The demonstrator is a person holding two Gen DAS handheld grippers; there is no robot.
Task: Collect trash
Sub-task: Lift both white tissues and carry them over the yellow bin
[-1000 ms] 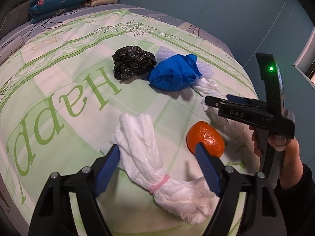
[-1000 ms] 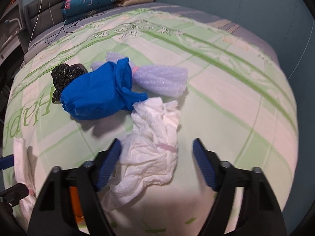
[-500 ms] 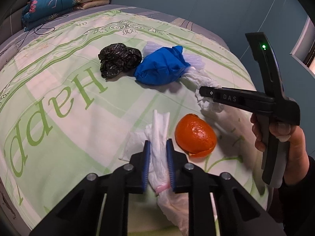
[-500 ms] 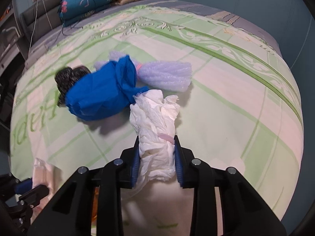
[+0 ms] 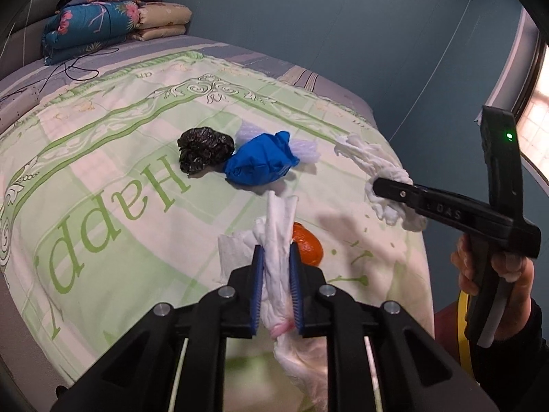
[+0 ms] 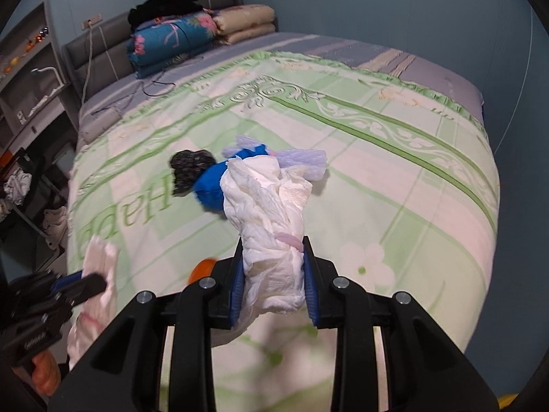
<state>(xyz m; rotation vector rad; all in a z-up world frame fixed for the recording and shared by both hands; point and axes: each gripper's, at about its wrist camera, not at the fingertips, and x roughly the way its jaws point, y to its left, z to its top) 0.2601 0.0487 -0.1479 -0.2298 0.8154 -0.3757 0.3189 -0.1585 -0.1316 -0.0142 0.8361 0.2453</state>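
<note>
My left gripper (image 5: pixel 276 286) is shut on a white tissue bundle (image 5: pixel 278 240) tied with a pink band, lifted off the bed. My right gripper (image 6: pixel 273 285) is shut on a second white tissue bundle (image 6: pixel 271 202) with a pink band, also raised; the left wrist view shows that bundle (image 5: pixel 377 168) in the right gripper (image 5: pixel 377 185) at the right. On the green bedspread (image 5: pixel 103 158) lie a crumpled black bag (image 5: pixel 204 147), a blue bag (image 5: pixel 260 164), a pale foam wrap (image 6: pixel 302 161) and an orange peel (image 5: pixel 307 245).
Folded quilts (image 5: pixel 103 24) are stacked at the head of the bed, with a black cable (image 5: pixel 68 65) trailing near them. A shelf unit (image 6: pixel 31 79) stands left of the bed. The blue wall (image 5: pixel 343 17) runs along the far side. A person's hand (image 5: pixel 494 267) grips the right handle.
Both grippers went from open to shut on their white tissue bundles, then rose with them off the bedspread. The orange peel stayed on the bed.
</note>
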